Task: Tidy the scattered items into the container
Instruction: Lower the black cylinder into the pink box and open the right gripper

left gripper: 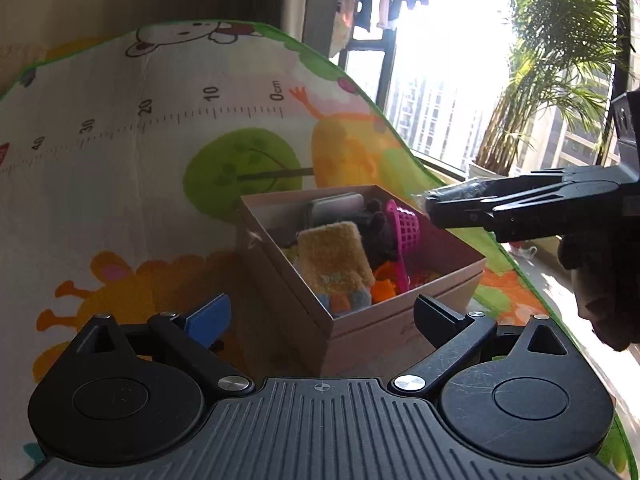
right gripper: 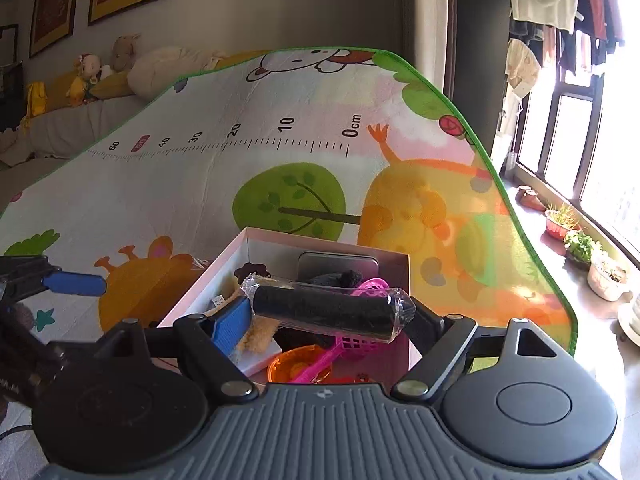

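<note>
Right wrist: gripper (right gripper: 326,316) around wrapped roller (right gripper: 326,312)

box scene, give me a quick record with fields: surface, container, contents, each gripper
surface: cartoon play mat with a printed ruler
container: open cardboard box standing on the mat
contents: yellow fuzzy pouch, pink toy basket, dark plush item, grey tin, orange toy bowl
left gripper: open, nothing between the jaws, in front of the box
right gripper: shut on the black plastic-wrapped roll, held endwise above the box
roll in box: not yet
</note>
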